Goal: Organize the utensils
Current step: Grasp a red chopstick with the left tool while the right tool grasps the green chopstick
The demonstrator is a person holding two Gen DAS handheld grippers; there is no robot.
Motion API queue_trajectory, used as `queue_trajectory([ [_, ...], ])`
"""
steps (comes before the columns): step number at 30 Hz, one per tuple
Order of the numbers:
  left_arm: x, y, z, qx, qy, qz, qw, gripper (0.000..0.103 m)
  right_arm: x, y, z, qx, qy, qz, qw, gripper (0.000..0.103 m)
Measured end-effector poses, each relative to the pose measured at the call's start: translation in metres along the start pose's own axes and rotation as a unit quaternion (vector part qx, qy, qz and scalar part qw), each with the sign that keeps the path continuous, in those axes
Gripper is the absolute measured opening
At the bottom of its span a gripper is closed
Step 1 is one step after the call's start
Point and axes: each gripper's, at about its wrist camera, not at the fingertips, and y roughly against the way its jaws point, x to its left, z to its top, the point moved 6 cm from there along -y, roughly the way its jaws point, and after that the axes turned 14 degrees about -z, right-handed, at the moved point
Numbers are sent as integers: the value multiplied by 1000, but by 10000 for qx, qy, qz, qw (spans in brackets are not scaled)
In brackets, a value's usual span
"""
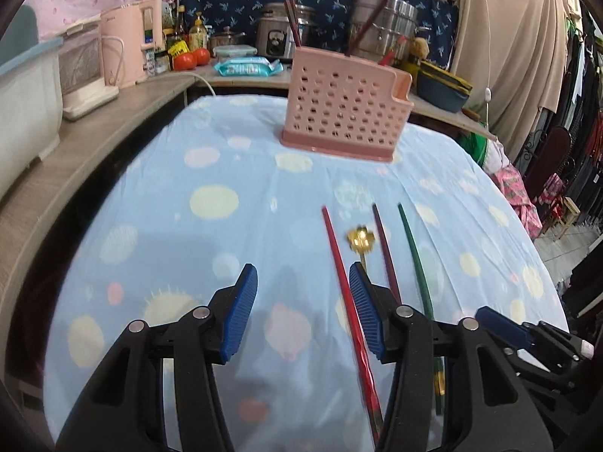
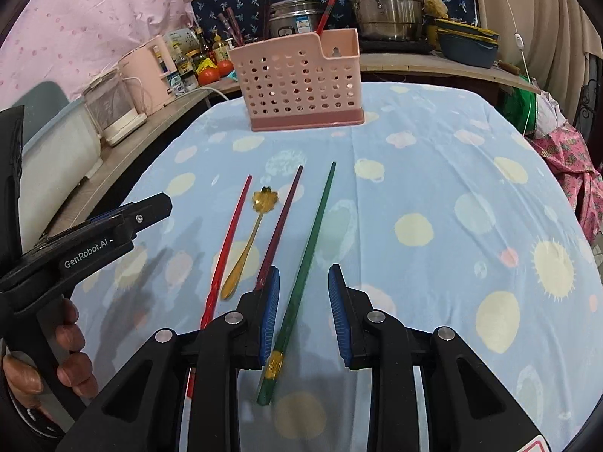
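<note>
Left gripper (image 1: 303, 293) jaws released, red chopstick (image 1: 348, 303) lying between them near right pad; right gripper (image 2: 303, 293) jaws released, straddling green chopstick (image 2: 301, 282); gold spoon (image 2: 250, 239) and maroon chopstick (image 2: 280, 226) centre frame between red and green; pink utensil holder (image 2: 297, 84) upper centre on spotted blue cloth (image 2: 452, 188), chopsticks already standing inside.
</note>
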Motion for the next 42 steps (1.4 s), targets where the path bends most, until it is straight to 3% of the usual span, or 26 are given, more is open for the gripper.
queue_trajectory([
  [12, -16, -4, -47, 479, 68, -143, 9987, 48, 15, -5, -43, 365, 244, 10, 9990, 27],
  [16, -20, -3, -51, 532, 40, -160, 9984, 49, 14, -5, -49, 383, 293, -44, 9988, 23],
  [22, -29, -3, -57, 579, -46, -197, 9981, 51, 7, -5, -52, 363, 287, -153, 9988, 10],
  [32, -41, -3, -68, 655, -225, -256, 9973, 56, -14, -4, -55, 340, 64, -241, 9991, 7],
  [42, -45, -10, -78, 776, -384, -135, 9962, 47, -16, -3, -56, 328, 25, -243, 9992, 7],
])
